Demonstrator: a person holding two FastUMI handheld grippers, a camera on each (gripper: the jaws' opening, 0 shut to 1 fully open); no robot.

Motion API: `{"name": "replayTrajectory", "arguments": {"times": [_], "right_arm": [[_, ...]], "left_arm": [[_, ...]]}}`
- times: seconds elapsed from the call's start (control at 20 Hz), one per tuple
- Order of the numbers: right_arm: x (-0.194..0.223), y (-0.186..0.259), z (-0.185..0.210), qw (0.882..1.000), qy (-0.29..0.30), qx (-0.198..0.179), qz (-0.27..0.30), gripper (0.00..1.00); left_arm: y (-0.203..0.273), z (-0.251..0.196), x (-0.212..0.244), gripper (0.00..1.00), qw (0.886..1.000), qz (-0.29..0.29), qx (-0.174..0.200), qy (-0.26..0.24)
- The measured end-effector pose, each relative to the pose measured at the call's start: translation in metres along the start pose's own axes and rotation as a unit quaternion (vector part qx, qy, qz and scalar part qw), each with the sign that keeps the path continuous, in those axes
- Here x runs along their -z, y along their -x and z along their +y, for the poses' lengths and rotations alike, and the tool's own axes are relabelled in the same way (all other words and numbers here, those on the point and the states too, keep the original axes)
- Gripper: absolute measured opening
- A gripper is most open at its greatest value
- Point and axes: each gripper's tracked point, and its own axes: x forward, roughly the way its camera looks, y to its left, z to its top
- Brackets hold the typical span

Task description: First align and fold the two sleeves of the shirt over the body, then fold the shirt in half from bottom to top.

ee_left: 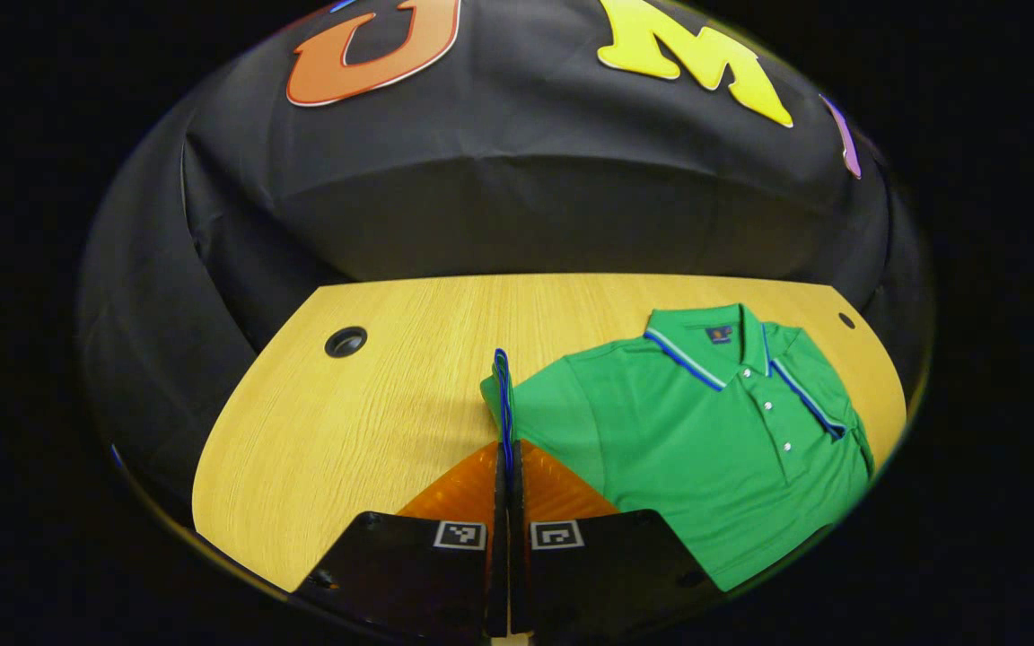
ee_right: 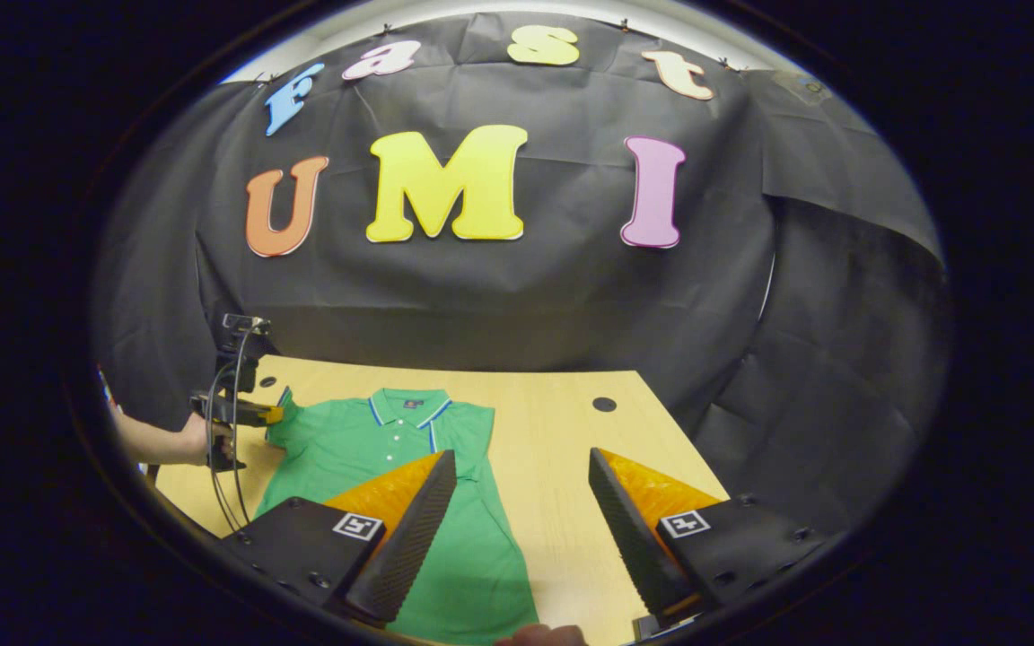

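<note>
**Green polo shirt on the wooden table, one sleeve pinched at its cuff**

The shirt (ee_left: 705,440) lies face up on the table (ee_left: 373,422), collar toward the booth wall, buttons visible on the placket. In the left gripper view, the left gripper (ee_left: 508,449) has its fingers pressed together on the blue-trimmed cuff of the near sleeve (ee_left: 526,404), which stands on edge between them, lifted off the wood. Bare tabletop stretches from this sleeve toward a dark round cable hole (ee_left: 346,342); a second hole (ee_left: 846,320) sits near the far corner beyond the collar.

In the right gripper view, the right gripper (ee_right: 521,502) has its fingers spread wide and grips nothing. One finger overlaps the shirt's body (ee_right: 472,556) in the picture; the other is seen over bare wood beside the shirt's side edge. That side of the shirt (ee_right: 477,431) shows a straight edge with no sleeve sticking out. Open wood runs from there to the table's edge. Farther off, a hand (ee_right: 198,441) holds the other gripper at the far sleeve.
</note>
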Motion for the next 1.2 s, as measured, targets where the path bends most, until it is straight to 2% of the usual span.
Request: {"name": "replayTrajectory", "arguments": {"times": [0.25, 0.35, 0.4, 0.5, 0.55, 0.6, 0.7, 0.75, 0.95, 1.05, 1.2], "right_arm": [[-0.003, 0.003, -0.008, 1.000, -0.023, -0.001, -0.013, 0.96], [-0.005, 0.006, -0.017, 0.999, -0.028, 0.003, -0.018, 0.96], [-0.005, 0.008, -0.022, 0.999, -0.030, 0.007, -0.021, 0.92], [-0.003, 0.015, -0.030, 0.999, -0.033, 0.014, -0.022, 0.95], [0.001, 0.016, -0.037, 0.999, -0.034, 0.018, -0.019, 0.92], [0.003, 0.018, -0.043, 0.999, -0.035, 0.020, -0.017, 0.96], [0.006, 0.020, -0.053, 0.999, -0.036, 0.026, -0.015, 0.95], [0.007, 0.020, -0.057, 0.999, -0.037, 0.027, -0.014, 0.95], [0.011, 0.012, -0.057, 0.999, -0.035, 0.011, -0.008, 0.96], [0.011, 0.005, -0.049, 1.000, -0.028, -0.008, -0.007, 0.93], [0.015, -0.007, -0.029, 0.999, -0.017, -0.049, -0.001, 0.93]], "left_arm": [[0.014, -0.050, -0.028, 0.04, 1.000, -0.013, 0.025, -0.009], [0.011, -0.070, -0.027, 0.04, 0.999, -0.004, 0.030, -0.014], [0.008, -0.079, -0.026, 0.04, 0.999, 0.001, 0.032, -0.015], [0.003, -0.094, -0.023, 0.04, 0.999, 0.007, 0.030, -0.015], [0.000, -0.100, -0.023, 0.04, 0.999, 0.008, 0.028, -0.014], [-0.002, -0.106, -0.023, 0.04, 1.000, 0.009, 0.026, -0.012], [-0.006, -0.124, -0.017, 0.05, 0.999, 0.016, 0.034, 0.001], [-0.006, -0.132, -0.016, 0.09, 0.999, 0.019, 0.040, 0.007], [0.010, -0.143, -0.023, 1.00, 0.999, 0.003, 0.035, 0.031], [0.022, -0.140, -0.025, 1.00, 0.999, -0.007, 0.029, 0.035], [0.066, -0.126, -0.026, 1.00, 0.998, -0.027, 0.024, 0.042]]}}
